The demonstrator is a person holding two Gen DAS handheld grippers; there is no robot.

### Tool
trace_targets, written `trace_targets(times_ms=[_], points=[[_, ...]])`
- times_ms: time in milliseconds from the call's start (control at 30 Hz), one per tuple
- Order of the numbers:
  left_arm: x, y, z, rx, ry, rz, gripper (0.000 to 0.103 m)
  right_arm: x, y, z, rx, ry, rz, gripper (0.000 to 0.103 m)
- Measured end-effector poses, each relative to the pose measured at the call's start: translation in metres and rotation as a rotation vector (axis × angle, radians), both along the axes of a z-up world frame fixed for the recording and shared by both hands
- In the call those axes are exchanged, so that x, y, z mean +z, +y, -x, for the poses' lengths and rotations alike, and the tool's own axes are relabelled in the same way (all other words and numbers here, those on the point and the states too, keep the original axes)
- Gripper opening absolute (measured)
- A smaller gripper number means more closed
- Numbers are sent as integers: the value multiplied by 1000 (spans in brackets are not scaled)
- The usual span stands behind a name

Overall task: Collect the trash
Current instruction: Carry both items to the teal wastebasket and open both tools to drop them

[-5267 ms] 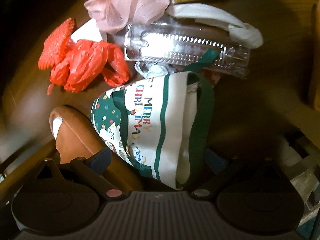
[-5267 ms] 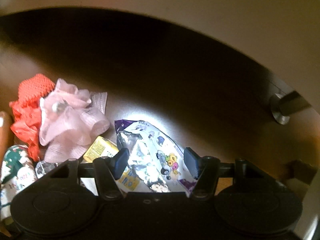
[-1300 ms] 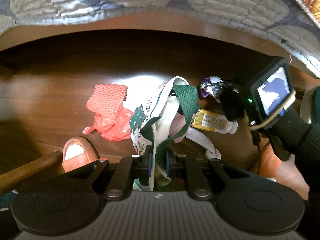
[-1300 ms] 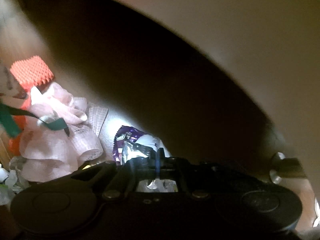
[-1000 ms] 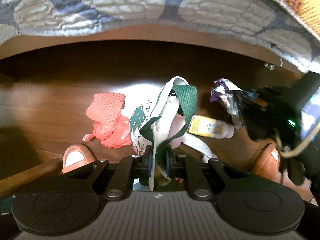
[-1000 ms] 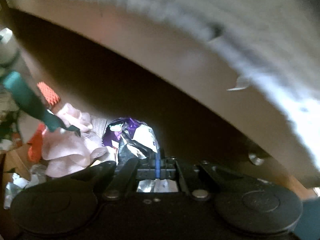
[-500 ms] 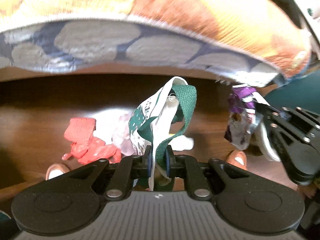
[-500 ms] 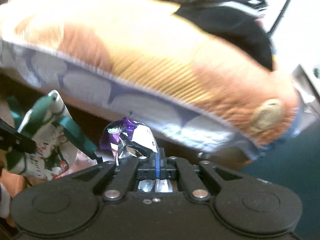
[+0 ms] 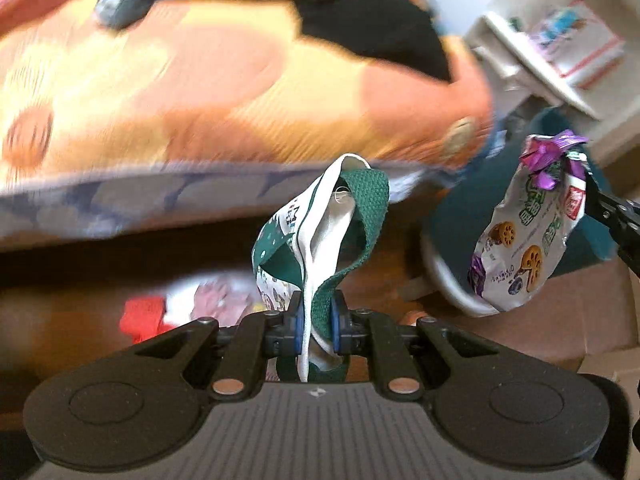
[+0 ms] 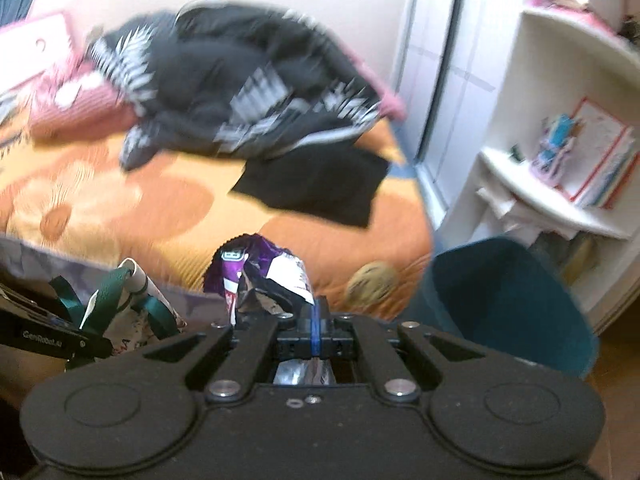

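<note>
One crinkled snack wrapper (image 9: 524,236), purple at its twisted top and silver-white with cookie pictures below, hangs at about three o'clock in the left wrist view, pinched by the right gripper (image 10: 316,336), whose jaws are pressed together on the foil. In the right wrist view the same wrapper (image 10: 260,276) rises just past the fingertips at twelve o'clock.

One white-and-green printed fabric bag (image 9: 316,236) with one green webbing strap stands at twelve o'clock from the left gripper (image 9: 316,326), which is clamped narrow on the cloth and strap.

Behind the wrapper, at two to three o'clock in the left view, sits one dark teal bin (image 9: 512,184) with a pale rim; in the right view it lies at three o'clock (image 10: 508,300).

On the dark wood floor at nine o'clock lie one red scrap (image 9: 142,314) and one pink ruffled piece (image 9: 216,296), blurred.

One orange bedspread (image 10: 168,208) fills the upper view, carrying two dark garments. One white shelf unit (image 10: 560,128) stands at two o'clock.
</note>
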State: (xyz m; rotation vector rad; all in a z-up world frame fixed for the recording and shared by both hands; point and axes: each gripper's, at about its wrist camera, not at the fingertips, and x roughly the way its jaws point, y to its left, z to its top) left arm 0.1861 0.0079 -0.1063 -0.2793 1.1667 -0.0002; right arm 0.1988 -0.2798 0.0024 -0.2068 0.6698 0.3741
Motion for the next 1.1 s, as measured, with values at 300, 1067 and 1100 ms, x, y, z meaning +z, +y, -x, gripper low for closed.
trace_targets(times_ms=[300,1067,1100], points=[[103,-83,-40,-186,-165,-25,12,57,-78,-18,-127,-104,-68,0],[120,-278,-182,-392,-225,-32,12,-48,-192,-117,-399,112,-91,0],[108,-279,-185,-389,-200,-27,12,-54,-193,-120,-404,129,-96,0]])
